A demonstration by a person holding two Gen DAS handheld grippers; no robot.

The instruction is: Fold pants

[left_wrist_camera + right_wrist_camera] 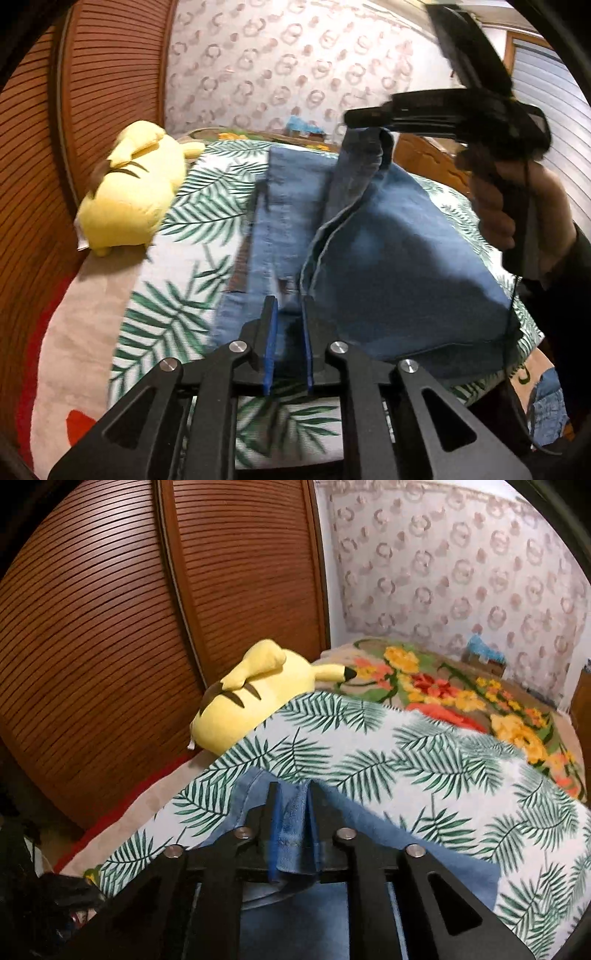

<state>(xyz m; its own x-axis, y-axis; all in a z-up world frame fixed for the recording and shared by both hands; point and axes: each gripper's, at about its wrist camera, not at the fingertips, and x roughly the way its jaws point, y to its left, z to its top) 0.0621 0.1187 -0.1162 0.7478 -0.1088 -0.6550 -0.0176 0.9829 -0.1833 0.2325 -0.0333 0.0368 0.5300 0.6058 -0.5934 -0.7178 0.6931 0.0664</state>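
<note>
Blue denim pants [388,258] lie on a palm-leaf sheet [177,229] on a bed. My left gripper [290,306] is shut on the near edge of the pants, low over the bed. My right gripper [364,118] appears at upper right in the left wrist view, raised, shut on a bunched end of the pants that hangs down from it. In the right wrist view the right gripper [293,794] pinches a fold of the denim pants [295,827] between its blue pads.
A yellow plush toy [129,192] lies at the bed's left side, also in the right wrist view [251,698]. Brown louvred doors [110,627] stand on the left. A floral blanket [461,694] covers the far bed. A patterned wall [461,572] is behind.
</note>
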